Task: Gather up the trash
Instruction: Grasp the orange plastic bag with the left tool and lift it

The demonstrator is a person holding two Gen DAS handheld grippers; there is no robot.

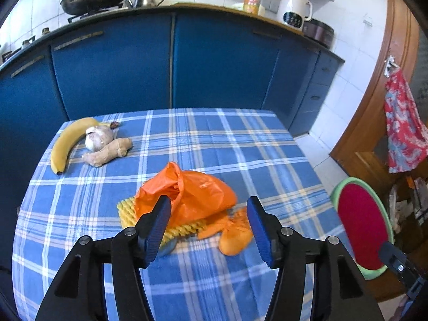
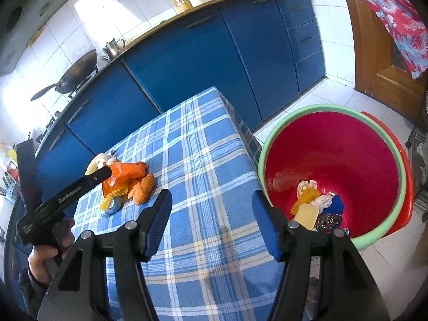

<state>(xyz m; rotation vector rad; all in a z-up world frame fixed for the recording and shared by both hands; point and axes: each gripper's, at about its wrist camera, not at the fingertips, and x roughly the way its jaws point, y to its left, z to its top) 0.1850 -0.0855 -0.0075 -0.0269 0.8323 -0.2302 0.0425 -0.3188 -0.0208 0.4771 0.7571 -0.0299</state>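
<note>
- The left tool (image 1: 208,214) stood with its jaws wide apart and nothing between the pads; it pointed down at the pile of trash on the surface (image 1: 240,144), which was covered by a blue checked cloth.
- The pile was an orange plastic bag (image 1: 192,192) that lay on top of a yellow woven piece (image 1: 128,211), with orange peel (image 1: 235,235) just beside it toward the camera.
- The left finger (image 1: 157,222) of this tool overlapped the bag in the left wrist view, but I could not tell if it touched it.
- At the far left corner of the surface lay a banana (image 1: 67,141), a garlic bulb (image 1: 99,137) and a piece of ginger (image 1: 107,152), close together and well apart from the pile.
- The right tool (image 2: 211,214) was also open wide and held nothing; it hung above the near right edge of the surface, beside a red bucket (image 2: 347,147) with a green rim.
- The bucket stood on the floor just beside the surface and already contained trash (image 2: 315,206): yellow pieces, white crumpled paper, something blue and a metal scrubber.
- In the right wrist view a hand (image 2: 50,248) gripped the handle of the left tool, whose tip reached over the orange bag (image 2: 125,174).
</note>
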